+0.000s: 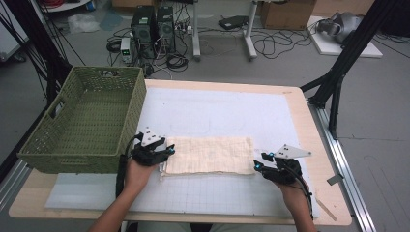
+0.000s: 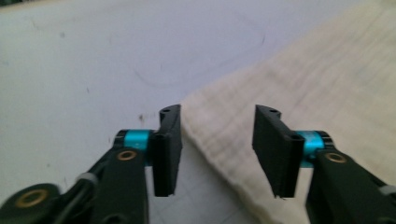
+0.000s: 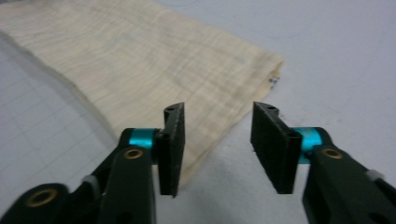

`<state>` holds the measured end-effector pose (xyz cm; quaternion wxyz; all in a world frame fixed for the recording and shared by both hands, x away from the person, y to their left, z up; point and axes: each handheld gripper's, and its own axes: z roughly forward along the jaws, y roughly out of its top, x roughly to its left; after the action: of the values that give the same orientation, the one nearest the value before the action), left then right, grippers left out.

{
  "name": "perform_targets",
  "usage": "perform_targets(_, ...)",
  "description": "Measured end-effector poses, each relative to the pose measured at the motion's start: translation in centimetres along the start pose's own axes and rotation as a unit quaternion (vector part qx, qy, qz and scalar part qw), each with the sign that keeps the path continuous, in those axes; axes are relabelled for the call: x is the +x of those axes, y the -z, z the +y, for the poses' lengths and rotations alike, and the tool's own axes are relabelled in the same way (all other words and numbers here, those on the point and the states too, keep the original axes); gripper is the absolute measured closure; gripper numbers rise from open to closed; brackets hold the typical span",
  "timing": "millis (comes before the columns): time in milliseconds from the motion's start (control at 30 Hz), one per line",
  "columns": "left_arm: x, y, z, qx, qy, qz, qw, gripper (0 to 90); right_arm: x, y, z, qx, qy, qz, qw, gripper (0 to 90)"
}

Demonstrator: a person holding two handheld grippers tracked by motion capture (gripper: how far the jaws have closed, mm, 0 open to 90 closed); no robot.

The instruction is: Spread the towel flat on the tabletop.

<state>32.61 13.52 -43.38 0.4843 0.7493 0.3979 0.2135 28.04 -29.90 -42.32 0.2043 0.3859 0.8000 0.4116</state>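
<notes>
1. Folded cream cloth (image 1: 210,155) lies flat on worktop (image 1: 300,108), beside green basket (image 1: 84,121).
2. Left hand-held gripper (image 2: 217,149): jaws apart over cloth's end, gripping nothing.
3. Right hand-held gripper (image 3: 217,147): jaws apart at opposite end, empty.

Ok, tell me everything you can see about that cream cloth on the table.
The cloth is cream, with a fine crinkled weave, folded into a long flat rectangle; layered edges show at its ends. It lies on the white gridded mat, near the table's front edge, right of the green basket. The left gripper stands open over one end, the right gripper open at the other; neither pinches it.
</notes>
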Motion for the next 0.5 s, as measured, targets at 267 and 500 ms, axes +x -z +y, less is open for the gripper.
perform_targets(267,-0.2,1.1,0.8,-0.088,0.025,-0.056,0.9942,16.2,-0.8,0.8,0.0,-0.025,-0.014,-0.057,0.998,21.2)
perform_targets(500,0.1,1.4,1.1,-0.094,0.025,-0.068,0.9929,16.2,-1.0,0.8,0.1,-0.034,-0.024,-0.062,0.9972,11.5)
